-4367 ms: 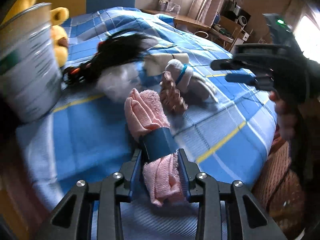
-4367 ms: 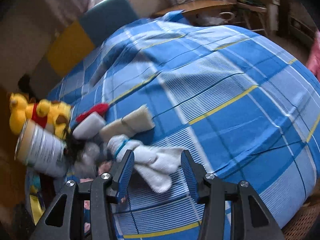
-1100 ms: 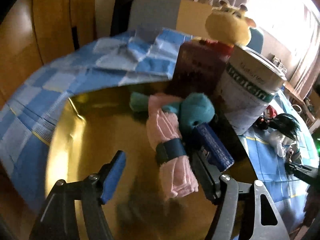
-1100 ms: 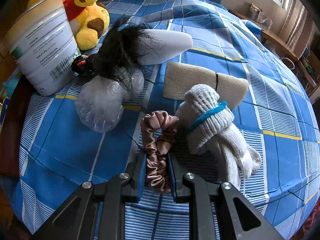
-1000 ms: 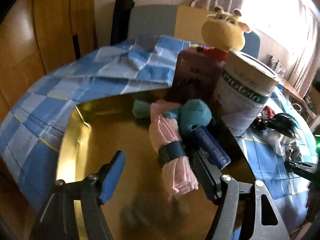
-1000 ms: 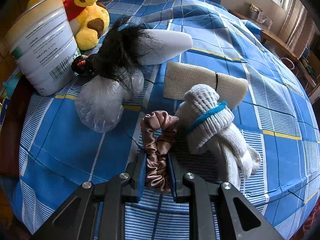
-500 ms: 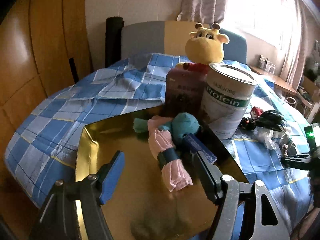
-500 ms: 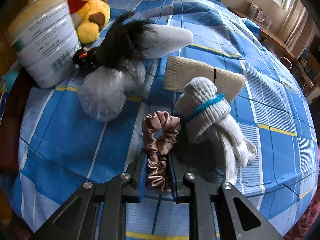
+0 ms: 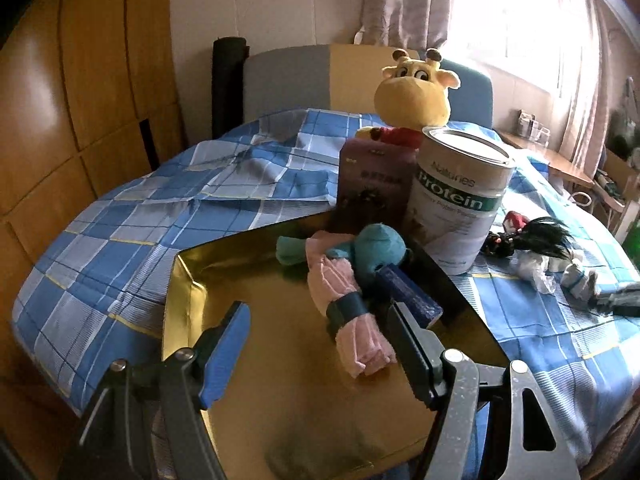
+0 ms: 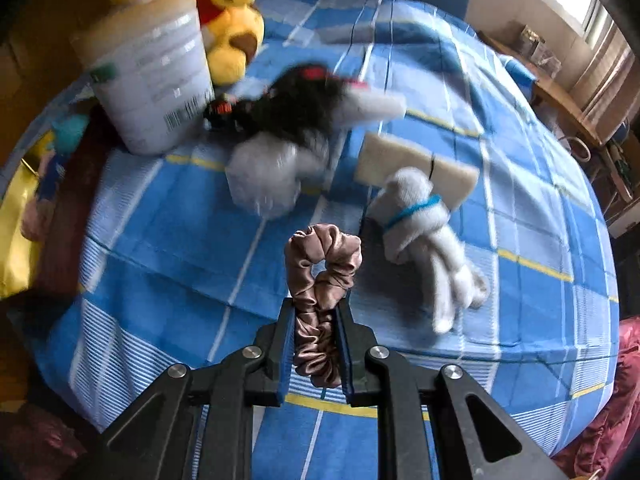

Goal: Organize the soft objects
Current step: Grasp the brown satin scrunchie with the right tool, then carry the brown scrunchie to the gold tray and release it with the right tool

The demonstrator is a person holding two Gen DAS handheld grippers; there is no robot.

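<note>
Partly done, by my judgement. Left gripper (image 9: 320, 336) gapes empty over the gold tray (image 9: 180, 280), pink towel (image 9: 352, 320) inside at centre frame. Right gripper (image 10: 316, 348) clamps the scrunchie (image 10: 320, 280), lower centre; socks (image 10: 420, 220) remain on the bed.

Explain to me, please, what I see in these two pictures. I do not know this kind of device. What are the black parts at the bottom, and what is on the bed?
There is no robot here. A person holds a two-finger gripper in each hand, and a wide-angle camera on each gripper looks forward along its fingers. The black parts are those fingers.

One picture comes from the left gripper. It is open and holds nothing. In front of it a gold tray holds a rolled pink towel, a teal soft toy and a small blue box. Behind stand a protein tin and a yellow plush.

The other picture comes from the right gripper. It is shut on a brown satin scrunchie, above the blue checked bedspread. On the bedspread lie rolled white socks, a beige roll and a black hairpiece.
</note>
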